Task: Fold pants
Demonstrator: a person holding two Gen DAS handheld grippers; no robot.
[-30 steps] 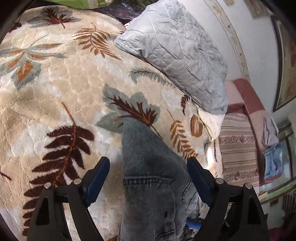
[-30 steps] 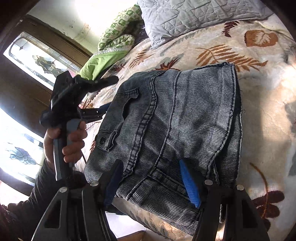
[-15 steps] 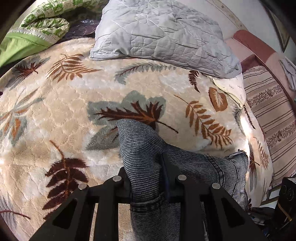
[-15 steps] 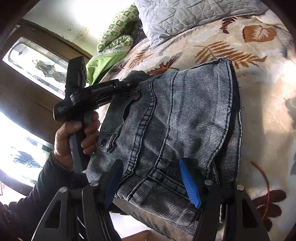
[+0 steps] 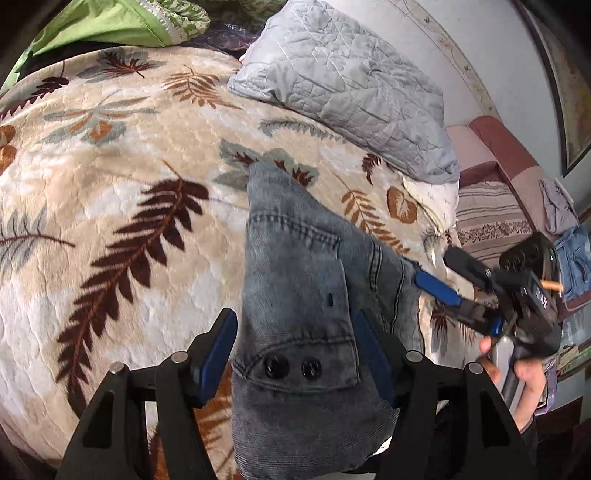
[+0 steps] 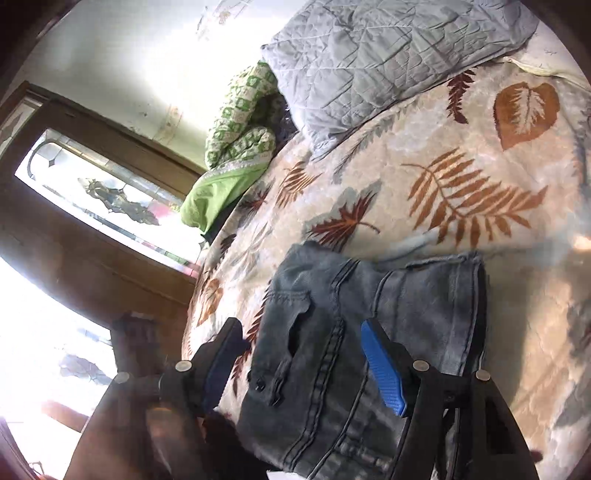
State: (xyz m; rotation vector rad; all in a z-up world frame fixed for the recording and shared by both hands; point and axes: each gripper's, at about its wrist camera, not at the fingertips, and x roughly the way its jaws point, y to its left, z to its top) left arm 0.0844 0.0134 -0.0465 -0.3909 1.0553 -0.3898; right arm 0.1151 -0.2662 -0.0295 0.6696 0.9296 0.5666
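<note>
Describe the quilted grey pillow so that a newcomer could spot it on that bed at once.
Start from the cream plush blanket printed with brown and rust leaves that covers the bed. At its far end, by the wall, lies the pale grey quilted pillow, beyond the folded grey denim pants. Unlike the bright green patterned bedding beside it, it is plain grey with stitched lines.

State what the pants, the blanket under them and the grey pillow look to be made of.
Pants: faded grey-blue denim, judging by the visible weave, topstitched seams and dark buttons.
Blanket: plush fleece, probably synthetic; soft embossed pile with a slight sheen and a printed leaf pattern.
Pillow: smooth quilted cover, stitched in panels and creased; cotton or polyester, cannot tell.
</note>
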